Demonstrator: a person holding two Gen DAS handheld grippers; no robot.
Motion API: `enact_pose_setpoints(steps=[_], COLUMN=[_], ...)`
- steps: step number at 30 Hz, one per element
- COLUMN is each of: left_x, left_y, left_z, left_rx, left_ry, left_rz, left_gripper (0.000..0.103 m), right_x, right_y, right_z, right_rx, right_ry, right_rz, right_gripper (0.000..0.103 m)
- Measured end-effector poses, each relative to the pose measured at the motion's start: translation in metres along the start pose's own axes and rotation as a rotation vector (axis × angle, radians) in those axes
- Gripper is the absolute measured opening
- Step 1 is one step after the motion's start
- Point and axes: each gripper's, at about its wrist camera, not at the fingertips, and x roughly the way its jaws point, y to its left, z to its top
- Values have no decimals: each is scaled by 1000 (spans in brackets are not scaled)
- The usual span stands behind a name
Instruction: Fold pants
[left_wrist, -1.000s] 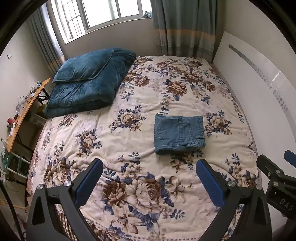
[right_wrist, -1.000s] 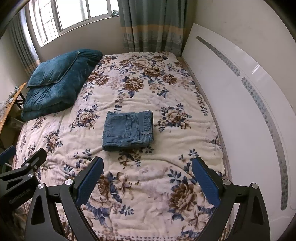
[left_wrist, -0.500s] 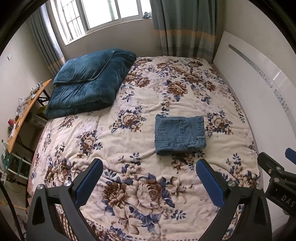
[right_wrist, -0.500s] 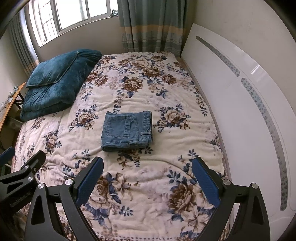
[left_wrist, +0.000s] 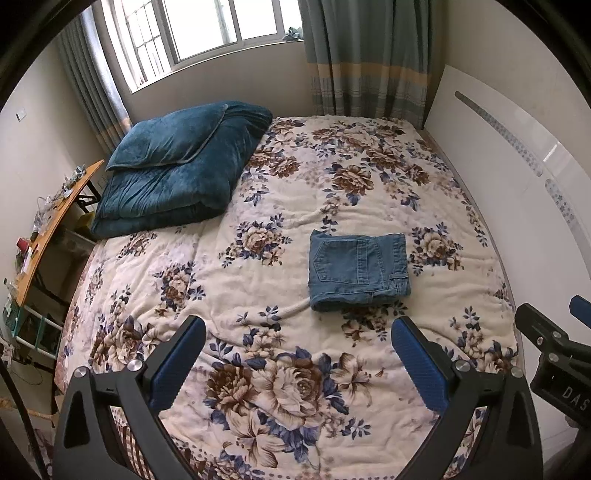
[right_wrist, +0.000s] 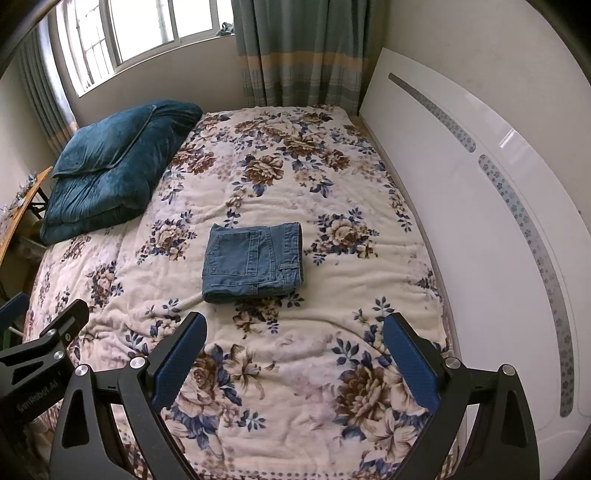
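Folded jeans lie on the bedspread — both hand-held grippers spread wide, empty.

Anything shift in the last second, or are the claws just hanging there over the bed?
Almost nothing. Both views have drifted slightly, so the folded jeans sit a touch lower and further right in the left wrist view and further left in the right wrist view. Nothing was taken hold of or let go. The left claw and right claw stay wide open and empty above the floral bedspread; the jeans lie folded as before.
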Motion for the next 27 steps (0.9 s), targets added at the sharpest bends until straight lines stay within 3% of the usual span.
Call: enact_pose_setpoints(steps=[27], left_x=[-10], left_y=[0], left_z=[-4], left_rx=[4], left_ry=[-22], left_rz=[13], left_gripper=[102], right_x=[-11], right_y=[-8], right_z=[-14], right_rx=[12], right_ry=[-5], right_rz=[-12], right_gripper=[99])
